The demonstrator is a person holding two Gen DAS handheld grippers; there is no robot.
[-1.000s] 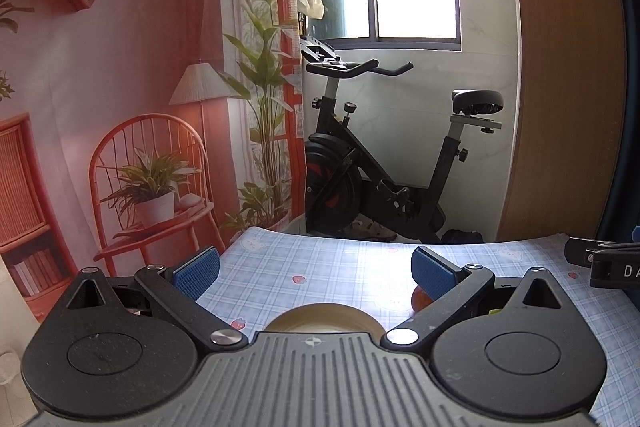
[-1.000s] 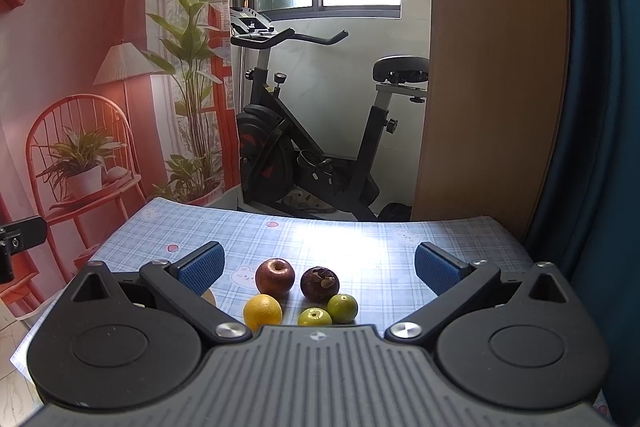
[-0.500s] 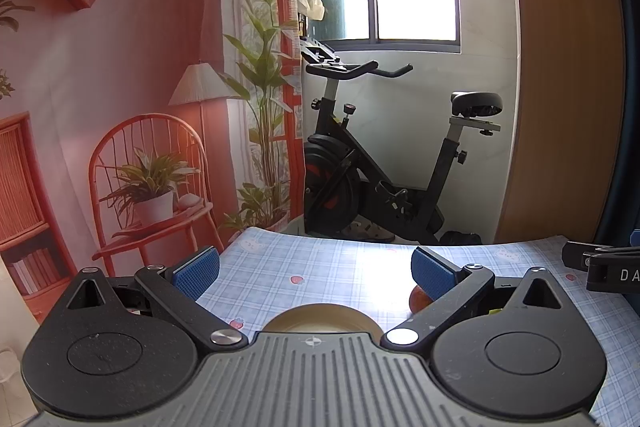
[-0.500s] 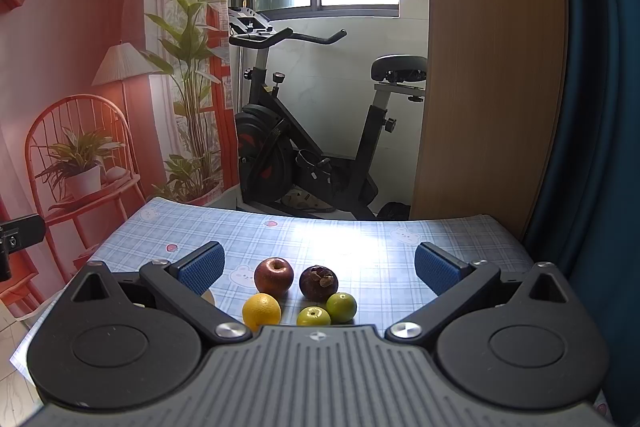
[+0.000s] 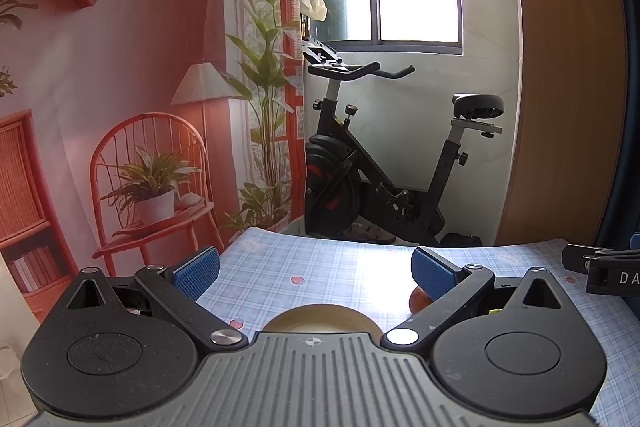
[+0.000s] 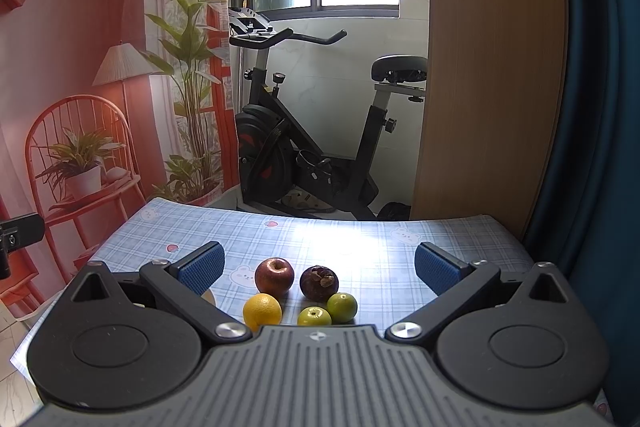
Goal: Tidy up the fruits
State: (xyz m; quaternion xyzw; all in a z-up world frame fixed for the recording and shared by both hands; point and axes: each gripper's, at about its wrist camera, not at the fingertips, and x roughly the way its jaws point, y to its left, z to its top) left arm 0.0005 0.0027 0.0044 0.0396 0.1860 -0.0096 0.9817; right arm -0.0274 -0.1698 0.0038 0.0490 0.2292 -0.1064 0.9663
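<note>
Fruits on the checked surface (image 6: 360, 235), both my grippers empty.
The apple (image 6: 274, 275), mangosteen (image 6: 319, 281), orange (image 6: 262, 311) and two limes (image 6: 342, 307) clustered at 12 o'clock between my right fingers (image 6: 201, 267), spread wide; left fingers (image 5: 196, 273) wide over a plate (image 5: 320, 319).

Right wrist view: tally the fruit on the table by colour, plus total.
Red: 1, the apple
Dark purple: 1, the mangosteen
Orange: 1, the orange
Green: 2, the round fruit and the yellower one
Total: 5

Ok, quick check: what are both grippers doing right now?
Left gripper: open, holding nothing.
Right gripper: open, holding nothing.
</note>
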